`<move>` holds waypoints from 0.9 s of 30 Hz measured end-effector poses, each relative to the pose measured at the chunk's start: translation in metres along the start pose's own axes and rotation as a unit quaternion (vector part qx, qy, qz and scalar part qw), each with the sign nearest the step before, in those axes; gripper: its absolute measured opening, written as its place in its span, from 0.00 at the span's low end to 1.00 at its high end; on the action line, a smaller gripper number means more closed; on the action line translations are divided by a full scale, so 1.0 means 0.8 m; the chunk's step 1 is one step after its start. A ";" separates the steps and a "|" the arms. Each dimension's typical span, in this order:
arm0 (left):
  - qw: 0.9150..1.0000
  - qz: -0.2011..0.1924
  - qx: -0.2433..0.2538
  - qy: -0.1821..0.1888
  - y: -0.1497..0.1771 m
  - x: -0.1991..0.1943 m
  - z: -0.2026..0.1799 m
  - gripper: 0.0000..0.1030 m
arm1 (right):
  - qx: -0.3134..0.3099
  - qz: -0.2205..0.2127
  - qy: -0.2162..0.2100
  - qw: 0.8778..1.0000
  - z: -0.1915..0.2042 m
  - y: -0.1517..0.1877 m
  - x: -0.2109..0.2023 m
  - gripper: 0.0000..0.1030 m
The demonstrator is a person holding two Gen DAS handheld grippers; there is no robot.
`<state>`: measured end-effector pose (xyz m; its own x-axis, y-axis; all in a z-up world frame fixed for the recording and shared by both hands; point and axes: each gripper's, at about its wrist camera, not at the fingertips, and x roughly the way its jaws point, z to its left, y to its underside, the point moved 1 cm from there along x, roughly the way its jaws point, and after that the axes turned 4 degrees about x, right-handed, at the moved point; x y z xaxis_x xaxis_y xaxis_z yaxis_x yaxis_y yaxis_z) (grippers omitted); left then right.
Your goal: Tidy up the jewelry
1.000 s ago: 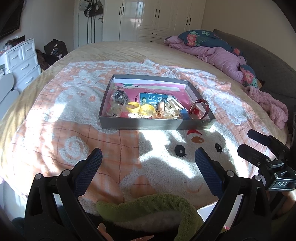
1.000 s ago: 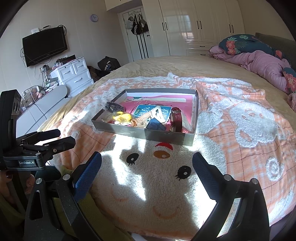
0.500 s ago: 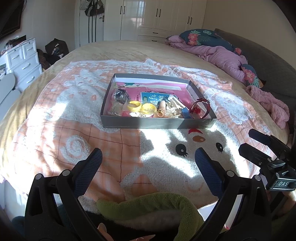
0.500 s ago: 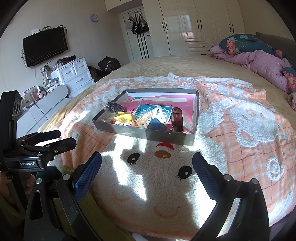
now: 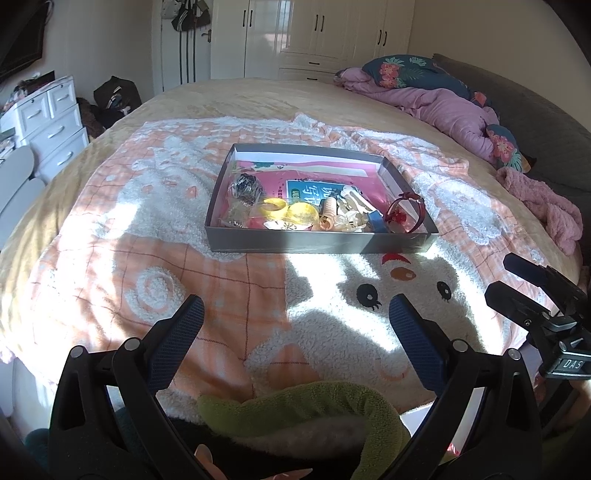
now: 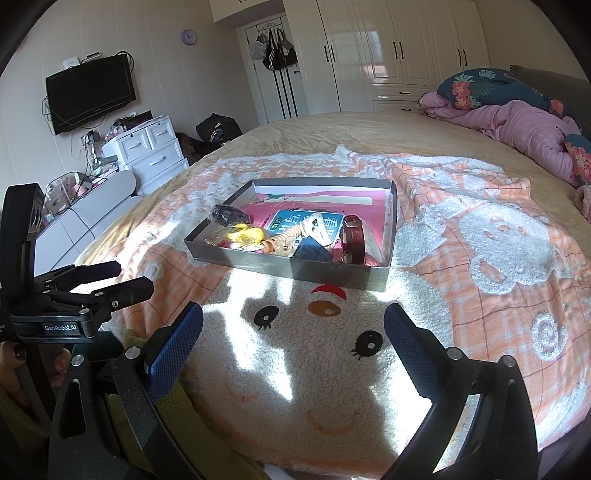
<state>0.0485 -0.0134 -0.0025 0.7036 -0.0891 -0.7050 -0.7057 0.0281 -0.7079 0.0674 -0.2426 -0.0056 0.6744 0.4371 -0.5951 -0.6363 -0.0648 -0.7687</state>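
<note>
Jaws of both grippers spread wide, empty, w/ jewelry box (image 5: 321, 242) well ahead on blanket (image 5: 110, 258).

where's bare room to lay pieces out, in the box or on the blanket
The shallow grey cardboard box is crowded along its near edge; only its far pink strip is bare. The peach-and-white fleece blanket is free left of the box and in front of it.

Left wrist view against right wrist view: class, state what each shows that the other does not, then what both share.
Only the left wrist view shows the green sleeve and the right gripper from the side. Only the right wrist view shows the TV, the clock and the left gripper from the side. Both show the box of jewelry on the blanket, the red bracelet, the wardrobe and the drawers.
</note>
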 end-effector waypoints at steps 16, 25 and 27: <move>0.999 0.024 -0.007 -0.023 -0.001 0.007 0.009 0.91 | 0.011 0.004 0.018 1.000 -0.011 -0.004 0.001 0.95; 0.998 0.026 -0.041 -0.045 -0.008 0.019 0.045 0.91 | 0.031 0.003 0.074 0.997 -0.066 -0.013 0.011 0.95; 0.996 0.037 -0.061 -0.054 -0.013 0.031 0.072 0.91 | 0.039 0.002 0.102 0.994 -0.097 -0.019 0.015 0.95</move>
<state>0.0777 0.0414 -0.0150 0.6492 0.0161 -0.7605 -0.7564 -0.0914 -0.6476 0.1139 -0.3058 -0.0189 0.7288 0.2453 -0.6393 -0.6608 0.0071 -0.7506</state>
